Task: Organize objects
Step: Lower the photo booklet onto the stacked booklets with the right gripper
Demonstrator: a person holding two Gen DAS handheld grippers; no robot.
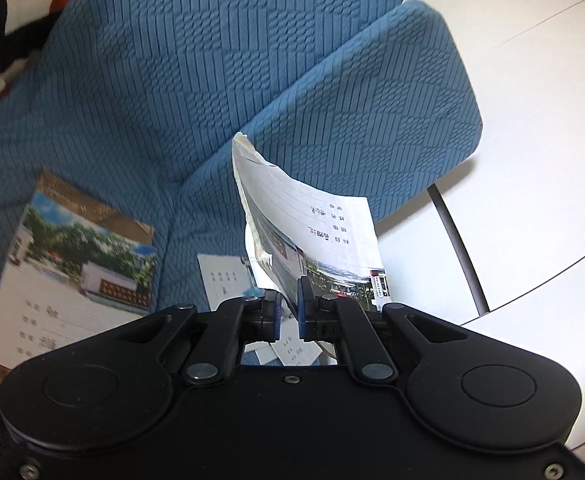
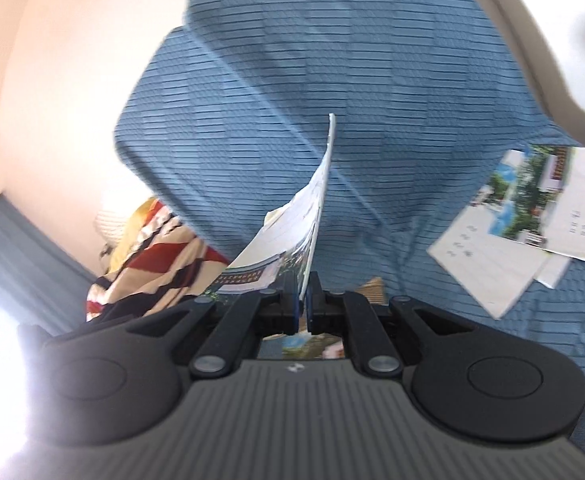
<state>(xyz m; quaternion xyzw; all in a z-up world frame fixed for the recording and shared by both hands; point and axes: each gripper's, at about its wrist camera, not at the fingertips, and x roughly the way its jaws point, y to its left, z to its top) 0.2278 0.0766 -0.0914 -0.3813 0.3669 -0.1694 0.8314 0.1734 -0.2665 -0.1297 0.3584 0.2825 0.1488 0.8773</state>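
My left gripper (image 1: 289,298) is shut on a thin exercise book (image 1: 312,220) with a photo cover and ruled label lines; the book stands up and bends over the blue sofa (image 1: 172,80). Another such book (image 1: 68,276) lies flat on the seat at the left. Small white papers (image 1: 224,280) lie just under the held book. My right gripper (image 2: 303,304) is shut on a similar thin book (image 2: 292,224) that curves up above the sofa (image 2: 332,80). Several more books and papers (image 2: 532,216) lie on the seat at the right.
The sofa's blue armrest (image 1: 372,100) rises to the right of the left gripper, with white tiled floor (image 1: 532,160) and a dark metal leg (image 1: 460,248) beyond. A striped red, cream and black cloth (image 2: 152,256) lies at the left beside a pale wall (image 2: 52,80).
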